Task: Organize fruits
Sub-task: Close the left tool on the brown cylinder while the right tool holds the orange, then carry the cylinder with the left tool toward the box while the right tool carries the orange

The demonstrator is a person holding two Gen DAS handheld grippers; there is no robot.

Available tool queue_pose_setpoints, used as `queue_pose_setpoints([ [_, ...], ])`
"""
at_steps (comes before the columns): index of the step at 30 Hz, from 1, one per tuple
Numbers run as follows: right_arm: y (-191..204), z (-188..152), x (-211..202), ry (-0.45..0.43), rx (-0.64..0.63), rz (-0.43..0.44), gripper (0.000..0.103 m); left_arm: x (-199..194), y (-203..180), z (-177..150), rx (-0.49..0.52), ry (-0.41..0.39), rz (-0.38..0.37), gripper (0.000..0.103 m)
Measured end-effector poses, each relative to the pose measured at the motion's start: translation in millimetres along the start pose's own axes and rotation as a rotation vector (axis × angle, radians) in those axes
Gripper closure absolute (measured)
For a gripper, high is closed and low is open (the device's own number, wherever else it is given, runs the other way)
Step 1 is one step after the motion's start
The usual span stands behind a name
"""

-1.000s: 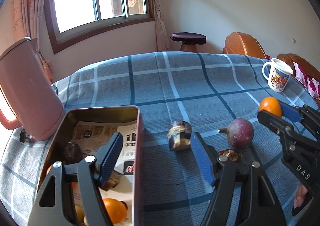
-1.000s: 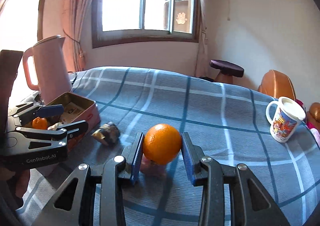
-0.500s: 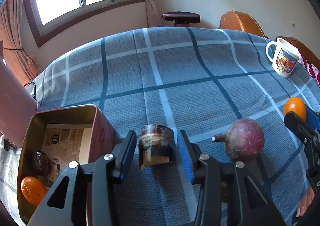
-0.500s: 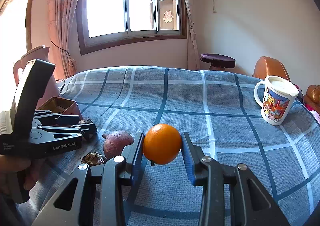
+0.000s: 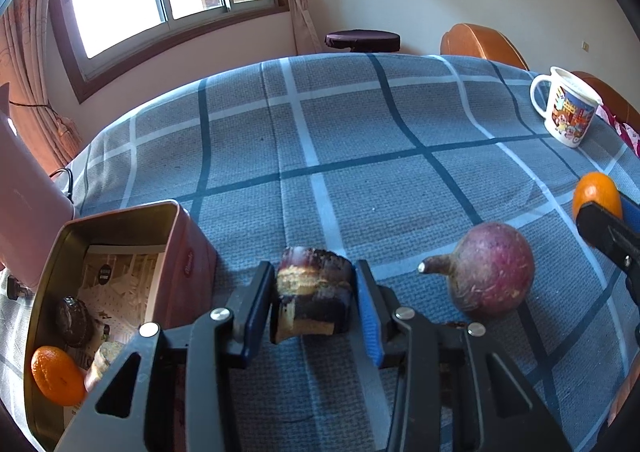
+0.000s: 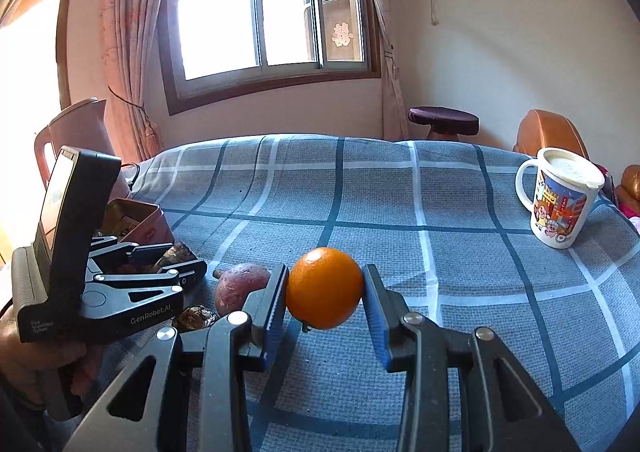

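My left gripper [image 5: 314, 286] is down on the blue checked tablecloth. Its jaws are closing, and the pads sit against both sides of a dark purple fruit chunk [image 5: 312, 292] with a yellow cut face. A round purple fruit [image 5: 490, 272] with a stub stem lies just right of it. Left of it stands an open metal tin [image 5: 120, 212] holding a small orange [image 5: 54, 374] and a dark round fruit [image 5: 74, 320]. My right gripper [image 6: 324, 286] is shut on an orange [image 6: 324, 288], held just above the cloth to the right of the left gripper [image 6: 176, 256].
A pink kettle [image 5: 24, 188] stands behind the tin at the left edge. A printed mug [image 6: 560, 200] sits at the far right of the table. A small brown shrivelled fruit [image 6: 196, 318] lies by the purple fruit [image 6: 240, 286]. A stool [image 6: 442, 120] and orange chairs stand beyond the table.
My left gripper has swung right from over the tin, dropped to the fruit chunk and closed its wide jaws around it. The right gripper keeps its hold on the orange.
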State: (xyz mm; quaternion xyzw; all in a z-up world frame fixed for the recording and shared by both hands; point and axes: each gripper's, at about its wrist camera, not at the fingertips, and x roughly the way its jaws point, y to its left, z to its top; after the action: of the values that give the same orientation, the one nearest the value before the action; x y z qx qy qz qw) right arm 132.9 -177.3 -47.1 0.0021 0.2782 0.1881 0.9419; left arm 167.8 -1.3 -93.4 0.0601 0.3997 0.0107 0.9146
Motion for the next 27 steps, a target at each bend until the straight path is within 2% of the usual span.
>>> queue_pose_setpoints([
  [9,2.0,-0.2,-6.7,-0.038,-0.013,0.017,0.064,-9.5,8.6,-3.1,-0.049,-0.037,-0.043,0.062],
  [27,12.1,-1.6,-20.1,-0.102,-0.060,0.021,0.064,-36.3,8.2,-7.3,-0.048,-0.180,0.015,0.062],
])
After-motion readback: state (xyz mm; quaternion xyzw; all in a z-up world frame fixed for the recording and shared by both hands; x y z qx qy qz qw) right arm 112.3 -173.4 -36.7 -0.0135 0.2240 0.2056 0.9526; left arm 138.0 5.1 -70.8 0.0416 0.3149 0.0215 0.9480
